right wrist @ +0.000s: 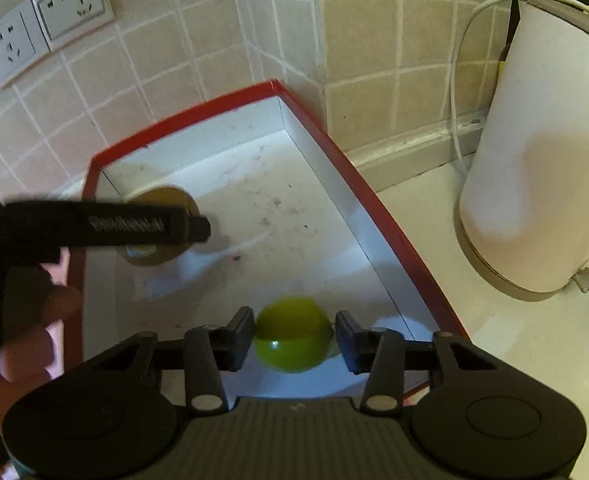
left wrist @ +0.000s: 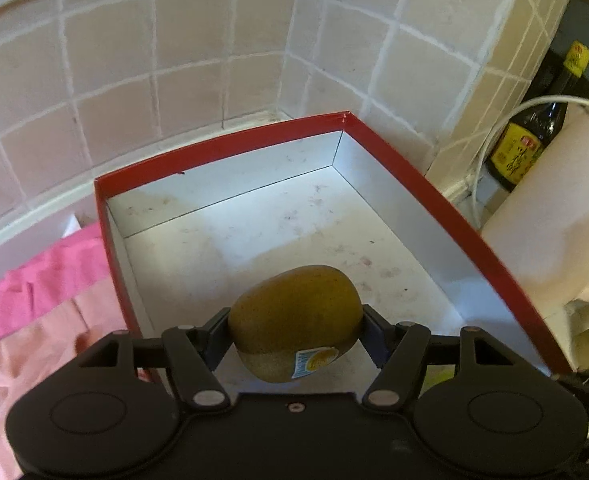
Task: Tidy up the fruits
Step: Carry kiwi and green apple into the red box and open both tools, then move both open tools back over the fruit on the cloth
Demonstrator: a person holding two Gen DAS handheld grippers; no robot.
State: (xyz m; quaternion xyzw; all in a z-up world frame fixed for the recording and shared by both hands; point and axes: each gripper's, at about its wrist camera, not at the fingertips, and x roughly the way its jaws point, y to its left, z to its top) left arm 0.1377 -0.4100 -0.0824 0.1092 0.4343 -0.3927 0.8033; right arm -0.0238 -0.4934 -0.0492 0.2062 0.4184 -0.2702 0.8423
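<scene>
Brown and fuzzy, the kiwi (left wrist: 294,320) sits pinched between the pads of the left gripper (left wrist: 296,334), both fingers pressing its flanks, its long axis running across the jaws and its sticker end low and toward the camera. It hangs inside the red-rimmed box (left wrist: 434,200), over the near part of the white floor; whether it touches that floor cannot be told. The coming move likely turns on this: the fruit lies straight below the jaws, so a spreading of the fingers would leave it there.

The right gripper (right wrist: 294,338) brackets a green fruit (right wrist: 292,334) resting low in the same box's near right part. Its left pad appears to meet the fruit, while the right pad stands just clear, so it does not yet pinch. From that view the kiwi lies well to the left, far from the green fruit. A white kettle (right wrist: 534,160) stands outside the box, to its right.
</scene>
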